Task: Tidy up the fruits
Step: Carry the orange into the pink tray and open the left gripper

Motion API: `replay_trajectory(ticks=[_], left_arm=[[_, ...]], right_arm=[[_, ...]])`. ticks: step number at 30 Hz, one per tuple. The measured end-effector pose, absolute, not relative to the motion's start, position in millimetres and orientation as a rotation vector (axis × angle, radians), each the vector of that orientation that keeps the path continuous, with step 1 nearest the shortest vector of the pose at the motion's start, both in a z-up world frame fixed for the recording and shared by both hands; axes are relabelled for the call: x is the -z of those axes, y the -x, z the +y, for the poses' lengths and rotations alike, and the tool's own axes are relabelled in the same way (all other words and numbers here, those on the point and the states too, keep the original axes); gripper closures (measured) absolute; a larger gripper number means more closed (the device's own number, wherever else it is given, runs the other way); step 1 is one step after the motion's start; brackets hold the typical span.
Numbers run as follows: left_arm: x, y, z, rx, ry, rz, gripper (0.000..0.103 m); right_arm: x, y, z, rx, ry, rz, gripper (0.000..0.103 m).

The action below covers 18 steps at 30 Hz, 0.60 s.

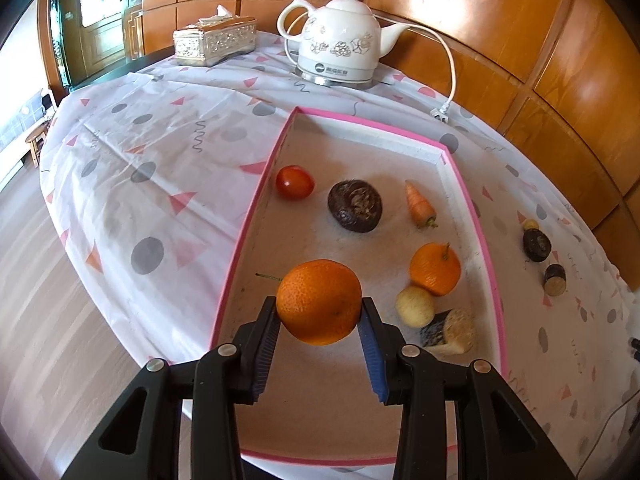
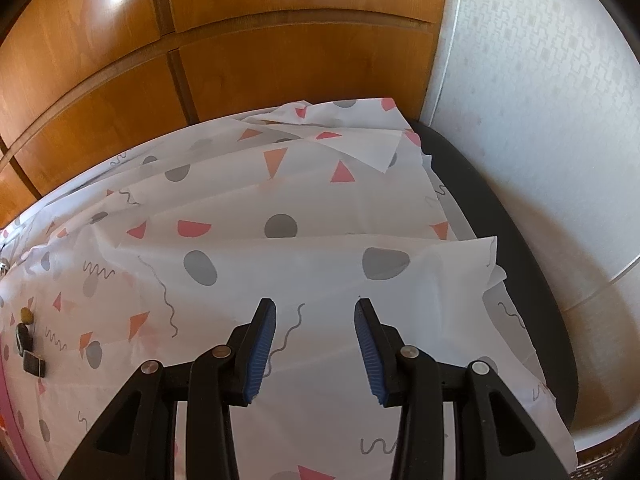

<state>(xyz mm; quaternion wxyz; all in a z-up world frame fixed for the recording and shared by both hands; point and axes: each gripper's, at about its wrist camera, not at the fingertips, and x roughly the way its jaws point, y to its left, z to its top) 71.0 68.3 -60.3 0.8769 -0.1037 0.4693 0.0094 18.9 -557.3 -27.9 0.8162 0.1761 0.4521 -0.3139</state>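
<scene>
Left gripper clamps the orange across its middle above the pink-rimmed tray; firm, roundish, likely rolls; right gripper empty, half-open.

The only marking stands on the white kettle, low on its front face just above its metal base: a small dark round logo followed by a short line of small grey characters. The characters are too small and blurred to read. Nothing legible shows in the right wrist view.
</scene>
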Motion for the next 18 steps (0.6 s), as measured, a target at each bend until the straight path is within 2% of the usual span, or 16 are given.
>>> replay_trajectory(ticks=[6,9,18], left_arm=[[56.9,-65.1,69.1,-0.017,0.194,0.946,0.062],[52.2,-63.2,68.6,-0.014,0.185,0.923,0.057],[42.5,-52.7,71.3,-0.004,0.187,0.887,0.054]], right_arm=[[28.8,-25.9,-546.6,0.633,-0.327,0.973,0.062],[30.5,-29.5,-542.1,0.614,-0.306,0.983,0.062],[35.1,-36.6,-533.1,0.569,-0.274,1.006,0.062]])
